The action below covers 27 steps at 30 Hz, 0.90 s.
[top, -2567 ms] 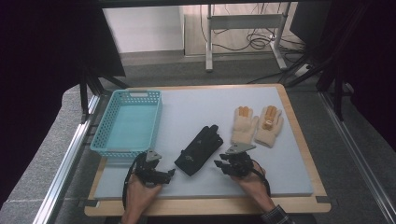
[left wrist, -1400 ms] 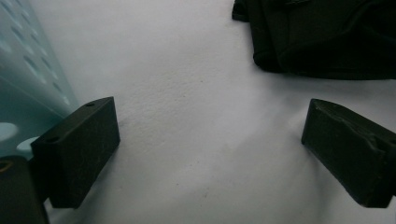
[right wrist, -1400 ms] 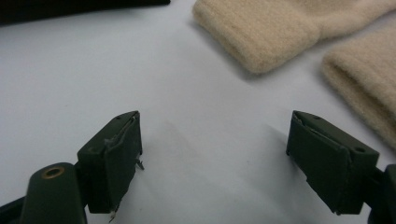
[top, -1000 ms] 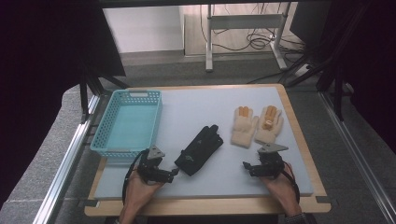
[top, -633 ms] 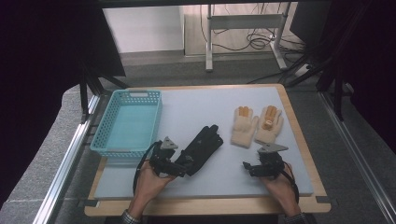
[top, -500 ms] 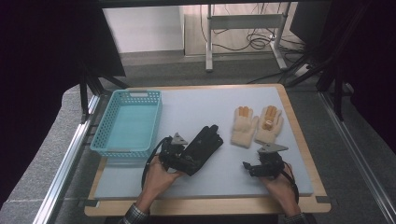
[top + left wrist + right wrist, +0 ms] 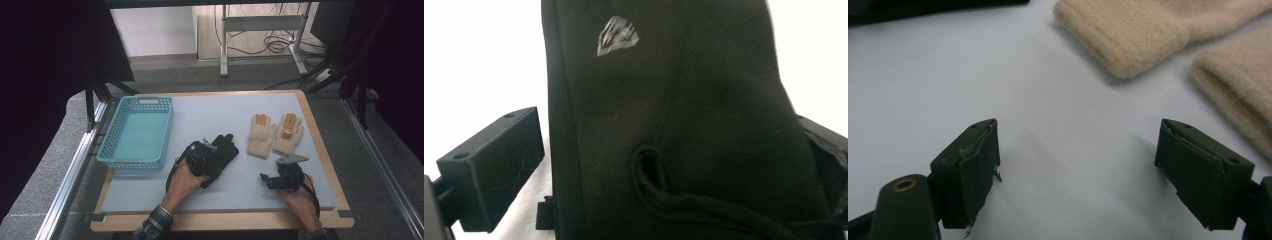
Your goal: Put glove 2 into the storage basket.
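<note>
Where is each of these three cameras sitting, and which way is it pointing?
High view: fixed above the person's side, looking forward and down on the table; both forearms enter from below, with the left gripper at the black glove and the right gripper near the cream gloves.
Left gripper view: rides that gripper, looking along its open jaws with the black glove between them.
Right gripper view: looks along its open jaws over bare table toward the cream gloves.
The high view shares each pair of gloves with one gripper view.

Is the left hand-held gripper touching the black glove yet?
Cannot tell. In the left gripper view the black glove lies between wide-open jaws with a gap at one side; the other side is hidden by the glove.
</note>
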Each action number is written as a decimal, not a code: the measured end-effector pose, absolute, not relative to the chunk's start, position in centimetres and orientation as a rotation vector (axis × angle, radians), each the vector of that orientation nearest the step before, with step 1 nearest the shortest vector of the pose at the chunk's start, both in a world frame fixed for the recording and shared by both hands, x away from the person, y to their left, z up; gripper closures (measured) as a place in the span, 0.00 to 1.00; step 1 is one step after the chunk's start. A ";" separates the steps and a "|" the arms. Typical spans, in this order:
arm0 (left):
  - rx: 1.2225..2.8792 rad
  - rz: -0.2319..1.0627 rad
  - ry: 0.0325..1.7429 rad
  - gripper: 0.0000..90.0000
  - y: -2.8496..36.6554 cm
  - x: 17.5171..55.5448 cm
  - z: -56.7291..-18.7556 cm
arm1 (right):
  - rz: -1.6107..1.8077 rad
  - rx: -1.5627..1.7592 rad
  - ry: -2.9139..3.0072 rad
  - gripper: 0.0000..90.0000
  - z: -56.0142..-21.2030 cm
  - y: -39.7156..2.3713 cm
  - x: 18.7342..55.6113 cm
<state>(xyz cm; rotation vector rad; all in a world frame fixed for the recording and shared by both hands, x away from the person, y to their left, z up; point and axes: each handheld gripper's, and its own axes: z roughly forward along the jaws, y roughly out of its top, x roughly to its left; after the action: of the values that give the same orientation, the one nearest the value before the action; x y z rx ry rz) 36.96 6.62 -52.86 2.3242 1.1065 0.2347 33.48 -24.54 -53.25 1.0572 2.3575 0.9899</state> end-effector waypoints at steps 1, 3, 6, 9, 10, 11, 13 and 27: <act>2.309 0.213 1.108 0.00 6.8 37.1 -53.0 | 0.990 1.057 2.357 0.19 -53.2 -24.5 33.5; 2.318 0.211 1.104 0.00 6.7 37.1 -52.9 | 0.990 1.057 2.357 0.19 -53.2 -24.5 33.5; 2.372 0.244 1.077 0.00 5.7 37.0 -53.0 | 0.989 1.057 2.357 0.19 -53.2 -24.5 33.5; 2.392 0.237 1.082 0.00 5.5 37.4 -52.8 | 0.989 1.057 2.357 0.19 -53.2 -24.5 33.5; 2.399 0.232 1.098 0.02 5.4 37.5 -52.6 | 0.987 1.054 2.358 0.19 -53.2 -24.6 33.5; 2.406 0.233 1.099 0.05 5.4 37.6 -52.5 | 0.987 1.054 2.358 0.19 -53.2 -24.6 33.5; 2.408 0.226 1.105 0.10 5.6 37.8 -52.3 | 0.987 1.055 2.358 0.19 -53.2 -24.6 33.5; 2.360 0.199 1.113 0.74 7.9 38.9 -50.8 | 0.989 1.056 2.358 0.19 -53.2 -24.5 33.5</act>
<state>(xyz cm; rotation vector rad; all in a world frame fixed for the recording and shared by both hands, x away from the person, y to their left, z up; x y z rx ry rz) 38.93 7.94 -50.78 2.3598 1.1128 0.1988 33.48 -24.55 -53.25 1.0564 2.3578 0.9888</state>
